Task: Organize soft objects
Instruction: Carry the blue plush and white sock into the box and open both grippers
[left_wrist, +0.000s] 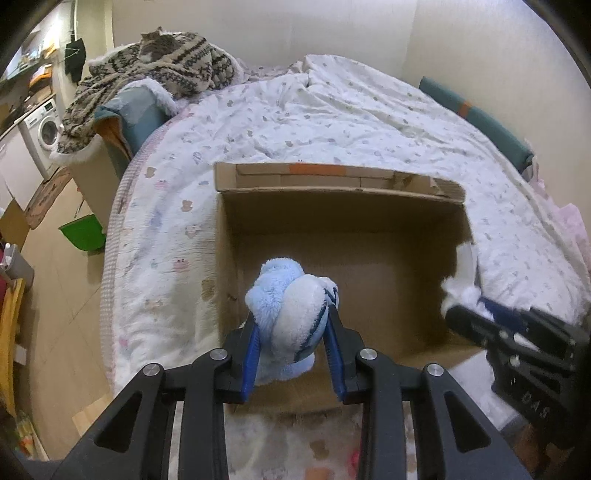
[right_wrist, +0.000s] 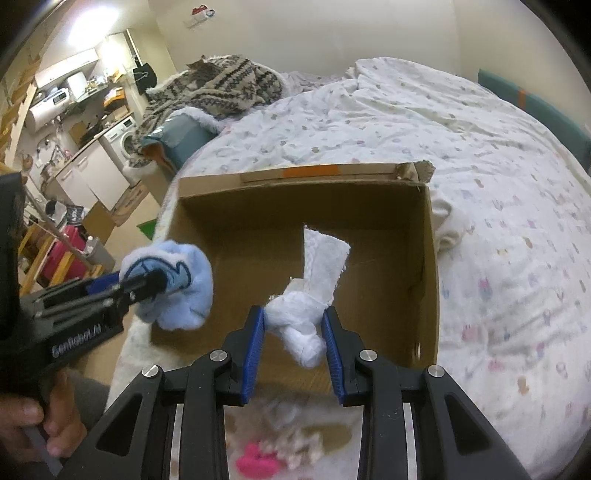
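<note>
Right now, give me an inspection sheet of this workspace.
Surface: bed with patterned white quilt.
Job's things: open cardboard box on the bed, inside bare; blue plush toy and white cloth held over it.
Clutter: pink fluffy thing below the near edge, blurred.
Tongs: left tongs shut on the plush toy; right tongs shut on the cloth.
Cables: nothing seen.
Surroundings: cat on a knitted blanket, washing machine, green bin.

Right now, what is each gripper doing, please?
Left gripper: closed on the blue plush toy.
Right gripper: closed on the white cloth.
</note>
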